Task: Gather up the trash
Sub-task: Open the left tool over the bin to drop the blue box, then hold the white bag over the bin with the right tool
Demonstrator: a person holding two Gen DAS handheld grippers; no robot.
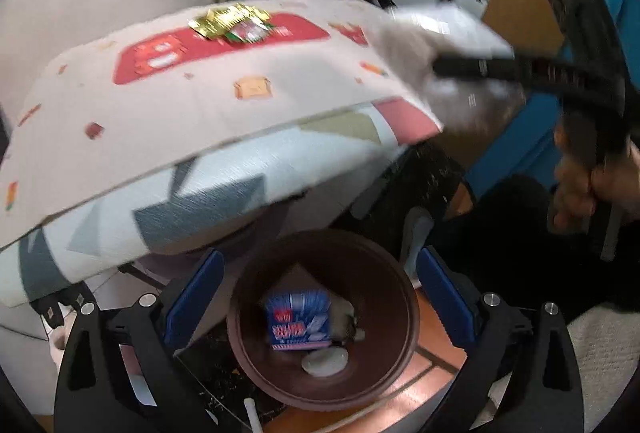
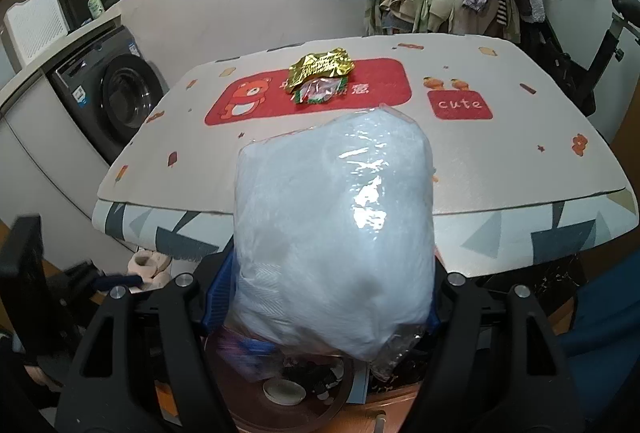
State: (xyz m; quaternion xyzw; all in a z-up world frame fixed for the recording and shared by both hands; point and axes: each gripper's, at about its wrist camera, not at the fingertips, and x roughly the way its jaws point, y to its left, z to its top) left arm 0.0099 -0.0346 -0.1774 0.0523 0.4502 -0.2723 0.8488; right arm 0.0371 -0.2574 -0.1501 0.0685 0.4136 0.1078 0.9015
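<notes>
Right claw (image 2: 326, 297) clamps a puffy clear-wrapped white bag (image 2: 334, 233); left claw (image 1: 320, 297) gapes wide, empty.

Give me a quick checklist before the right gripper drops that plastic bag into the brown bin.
1. Right gripper shut on the clear plastic bag: ok.
2. Bag above the brown bin: ok, the bin shows right below it in the right wrist view.
3. Left gripper open, holding nothing: ok.
4. Left gripper clear of the bin mouth: not ok, it hangs over the opening.
5. Room left in the bin: ok, only a blue packet and a white lid at the bottom.
6. Table cleared: not ok, the gold wrapper remains.
</notes>
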